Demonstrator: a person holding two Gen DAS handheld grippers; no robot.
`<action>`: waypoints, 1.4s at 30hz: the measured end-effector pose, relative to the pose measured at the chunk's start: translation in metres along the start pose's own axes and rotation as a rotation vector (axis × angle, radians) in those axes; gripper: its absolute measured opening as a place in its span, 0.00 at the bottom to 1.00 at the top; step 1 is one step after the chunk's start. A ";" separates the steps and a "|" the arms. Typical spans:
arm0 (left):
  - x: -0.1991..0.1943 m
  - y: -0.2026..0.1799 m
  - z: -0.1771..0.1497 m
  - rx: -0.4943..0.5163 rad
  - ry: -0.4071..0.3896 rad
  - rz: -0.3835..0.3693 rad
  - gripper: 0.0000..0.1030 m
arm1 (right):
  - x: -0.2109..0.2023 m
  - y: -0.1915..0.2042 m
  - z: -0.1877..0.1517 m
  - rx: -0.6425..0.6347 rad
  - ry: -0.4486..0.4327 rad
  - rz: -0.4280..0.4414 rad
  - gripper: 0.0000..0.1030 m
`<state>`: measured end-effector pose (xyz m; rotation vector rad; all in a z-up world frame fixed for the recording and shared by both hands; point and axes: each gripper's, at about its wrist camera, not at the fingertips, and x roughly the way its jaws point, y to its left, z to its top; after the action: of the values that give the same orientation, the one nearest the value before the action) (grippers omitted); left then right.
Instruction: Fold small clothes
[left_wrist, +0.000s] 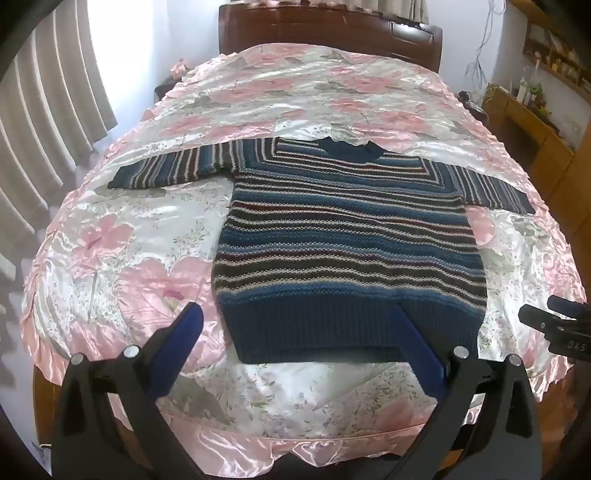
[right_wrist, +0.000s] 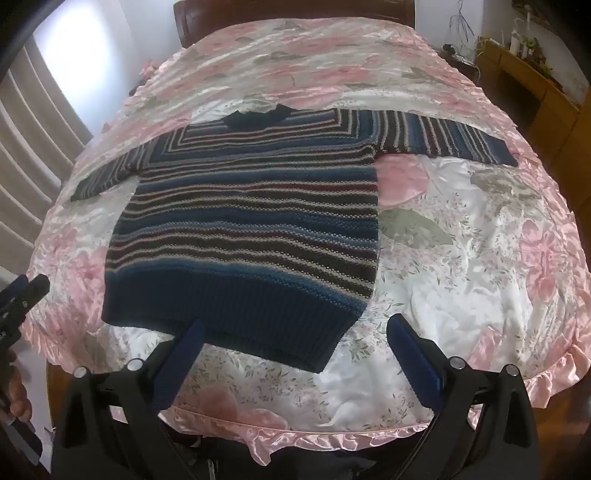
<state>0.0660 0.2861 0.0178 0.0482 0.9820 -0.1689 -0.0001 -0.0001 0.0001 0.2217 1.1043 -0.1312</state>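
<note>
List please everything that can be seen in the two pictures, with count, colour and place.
sweater: one, striped blue, black, white and dark red, lying flat on the bedspread with both sleeves spread out.
bedspread: one, shiny pink and white with flowers, covering the bed.
headboard: one, dark brown wood, at the far end.
curtain: one, beige, at the left by the bright window.
wooden cabinet: one, light brown, at the right wall, with small items on top.
left gripper: one, black with blue pads, open, near the sweater's hem.
right gripper: one, black with blue pads, open, near the hem.
</note>
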 end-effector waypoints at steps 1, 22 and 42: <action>0.000 0.000 0.000 -0.002 -0.001 -0.002 0.97 | -0.001 0.000 0.000 0.003 -0.001 0.003 0.96; -0.004 -0.005 0.000 0.009 -0.021 0.016 0.97 | -0.017 -0.008 0.009 0.052 -0.065 -0.007 0.96; -0.001 -0.001 0.002 0.008 -0.017 0.018 0.97 | -0.010 -0.003 0.003 0.039 -0.071 0.017 0.96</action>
<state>0.0669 0.2847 0.0201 0.0632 0.9640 -0.1570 -0.0024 -0.0044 0.0103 0.2598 1.0296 -0.1447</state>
